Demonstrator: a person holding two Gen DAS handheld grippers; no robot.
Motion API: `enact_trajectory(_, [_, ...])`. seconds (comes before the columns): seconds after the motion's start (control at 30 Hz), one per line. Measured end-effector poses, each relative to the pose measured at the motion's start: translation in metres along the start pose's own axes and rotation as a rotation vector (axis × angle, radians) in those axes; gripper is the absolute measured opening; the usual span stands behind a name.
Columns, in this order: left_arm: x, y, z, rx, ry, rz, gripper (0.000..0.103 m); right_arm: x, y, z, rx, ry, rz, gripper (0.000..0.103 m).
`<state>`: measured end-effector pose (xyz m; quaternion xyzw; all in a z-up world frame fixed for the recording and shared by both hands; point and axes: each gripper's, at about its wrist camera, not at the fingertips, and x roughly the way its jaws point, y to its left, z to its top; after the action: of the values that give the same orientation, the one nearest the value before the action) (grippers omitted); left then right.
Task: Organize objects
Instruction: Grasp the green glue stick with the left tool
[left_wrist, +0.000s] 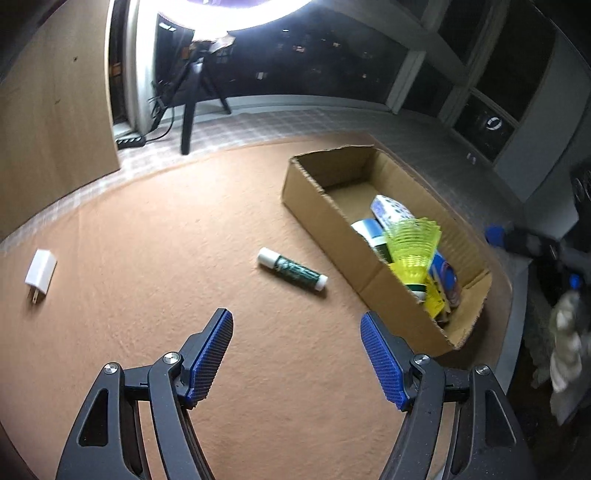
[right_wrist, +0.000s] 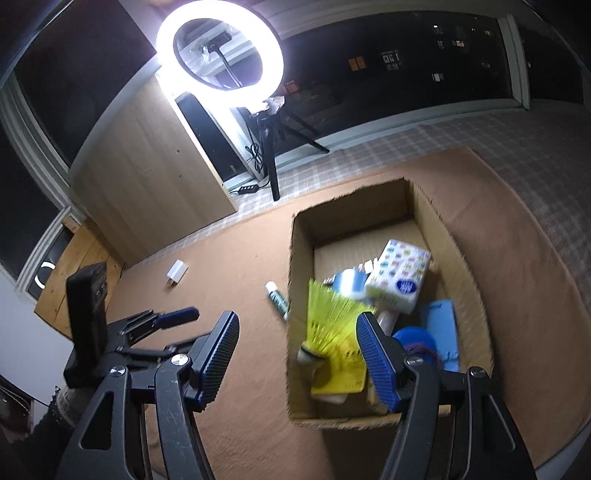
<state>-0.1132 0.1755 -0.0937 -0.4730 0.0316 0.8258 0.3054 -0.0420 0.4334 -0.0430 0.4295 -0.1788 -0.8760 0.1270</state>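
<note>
Both the left gripper (left_wrist: 296, 325) and the right gripper (right_wrist: 297, 328) are spread, holding nothing. The shuttlecock (left_wrist: 415, 247) sits in the box (left_wrist: 321, 206), skirt pointing up and far. A glue stick (left_wrist: 292, 268) lies left of the box, its long axis running near-right to far-left.

Matt corrugated cardboard box (left_wrist: 325, 221), rough felt-like mat (left_wrist: 166, 229), translucent plastic shuttlecock (left_wrist: 413, 247)

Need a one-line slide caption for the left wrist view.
Open left hand-held gripper hovers over the brown mat; glue stick and white charger remain outside the cardboard box.
</note>
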Motion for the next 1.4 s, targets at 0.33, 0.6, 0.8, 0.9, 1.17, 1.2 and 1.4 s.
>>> enact_trajectory(0.33, [0.047, 0.0, 0.017, -0.061, 0.045, 0.038, 0.075, -0.016, -0.022, -0.027, 0.088, 0.021, -0.033, 0.062])
enact_trajectory(0.6, [0.092, -0.006, 0.039, -0.167, 0.09, 0.106, 0.075, -0.041, -0.055, -0.034, 0.13, -0.001, -0.095, 0.062])
enact_trajectory(0.8, [0.113, -0.013, 0.044, -0.126, 0.124, 0.175, 0.065, -0.047, -0.078, -0.041, 0.182, 0.001, -0.121, 0.062])
enact_trajectory(0.9, [0.116, -0.02, 0.04, -0.071, 0.12, 0.22, 0.06, -0.048, -0.082, -0.041, 0.196, 0.0, -0.125, 0.062])
enact_trajectory(1.17, [0.102, -0.007, 0.029, -0.053, 0.108, 0.224, 0.034, -0.038, -0.067, -0.032, 0.159, 0.003, -0.105, 0.062])
enact_trajectory(1.2, [0.101, -0.005, 0.027, -0.053, 0.106, 0.22, 0.034, -0.037, -0.064, -0.032, 0.152, 0.005, -0.103, 0.062])
enact_trajectory(1.4, [0.086, 0.006, 0.014, -0.102, 0.099, 0.167, 0.046, -0.022, -0.042, -0.027, 0.105, 0.024, -0.075, 0.062])
